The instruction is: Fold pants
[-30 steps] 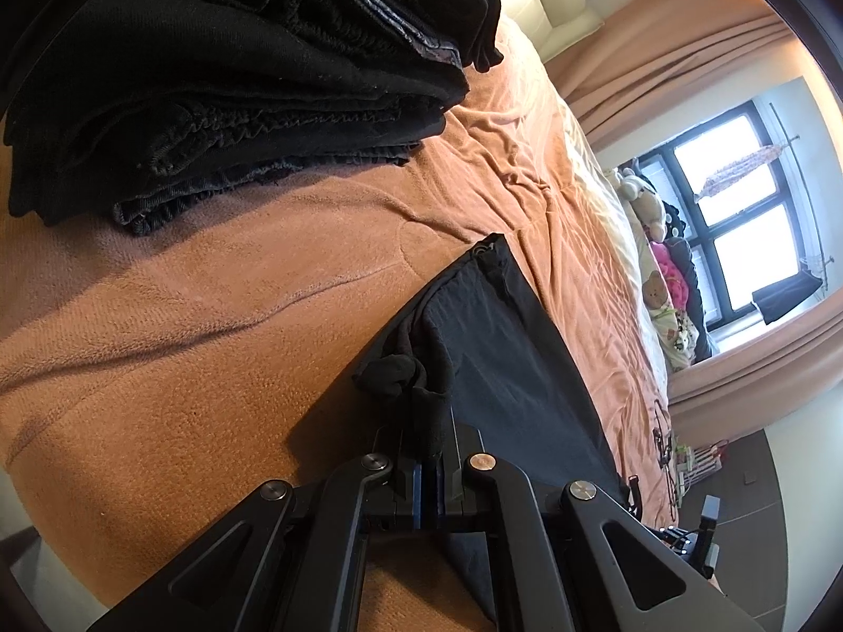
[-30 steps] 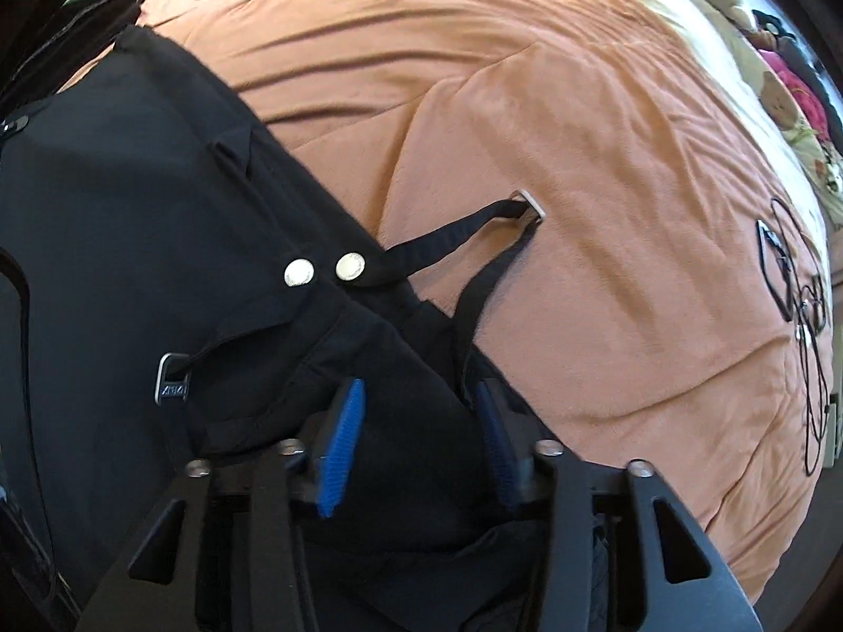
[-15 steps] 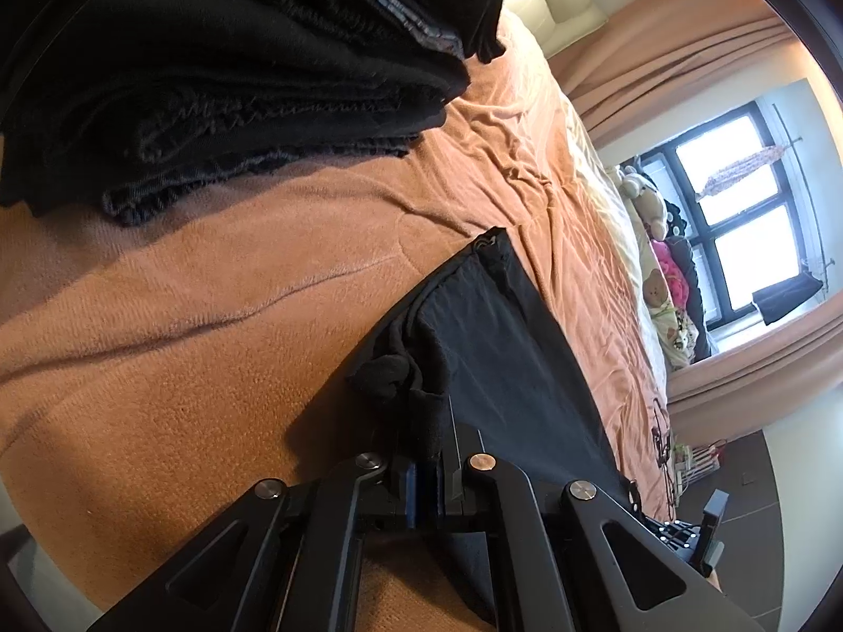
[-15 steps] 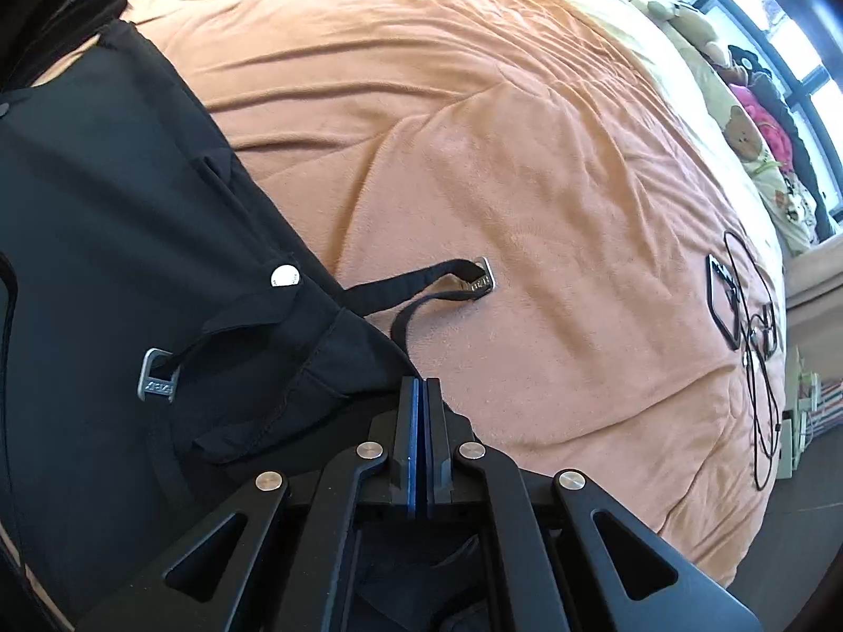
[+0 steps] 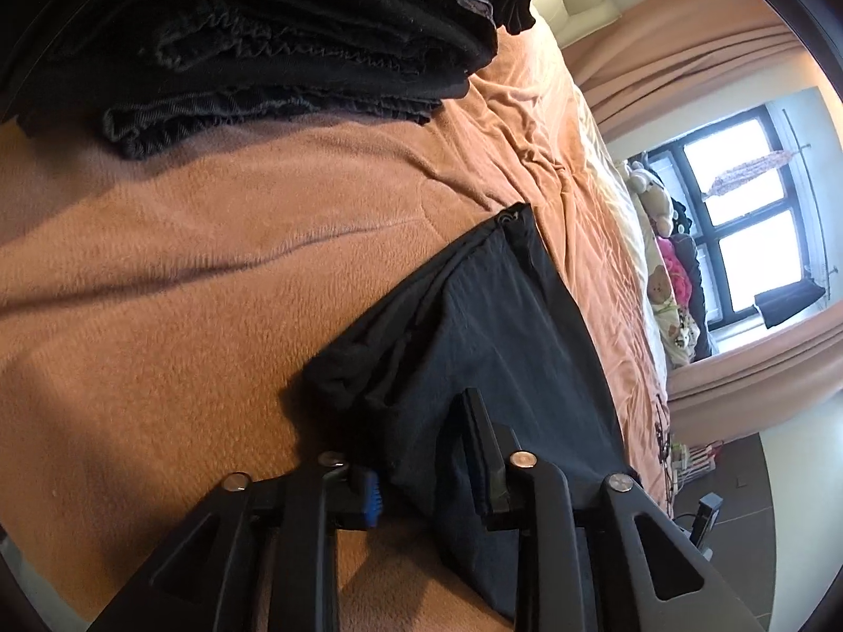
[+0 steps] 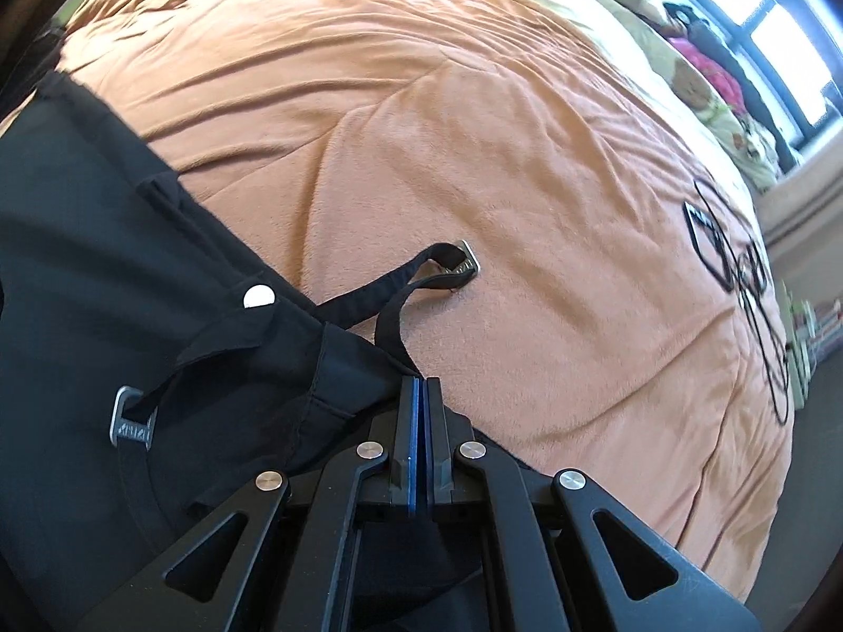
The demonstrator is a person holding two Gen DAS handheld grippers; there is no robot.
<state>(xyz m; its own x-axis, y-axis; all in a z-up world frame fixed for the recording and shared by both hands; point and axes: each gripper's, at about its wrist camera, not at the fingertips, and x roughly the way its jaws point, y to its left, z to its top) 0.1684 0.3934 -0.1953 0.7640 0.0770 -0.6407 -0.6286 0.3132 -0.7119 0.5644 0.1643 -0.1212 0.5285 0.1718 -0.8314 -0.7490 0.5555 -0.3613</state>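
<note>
Black pants (image 5: 500,326) lie flat on an orange blanket (image 5: 158,289). My left gripper (image 5: 427,468) hovers at their near corner with its jaws opening. A bunched fold of cloth sits between the fingers (image 5: 369,495), and the pads are off it. In the right wrist view the waist end of the pants (image 6: 79,263) shows a silver snap (image 6: 259,296), a metal buckle (image 6: 131,421) and a thin strap with a metal ring (image 6: 466,263) trailing over the blanket (image 6: 474,105). There my right gripper (image 6: 420,395) is shut on the pants' waist edge.
A stack of folded dark clothes (image 5: 263,42) sits on the bed beyond the left gripper. Stuffed toys (image 5: 653,200) line the far side under a window. A black cable or cord (image 6: 737,253) lies on the blanket near the bed's right edge.
The left jaws, shut on the bunched corner before, have parted and let it go. The right jaws have closed on the waist edge, and that gripper has rolled a little.
</note>
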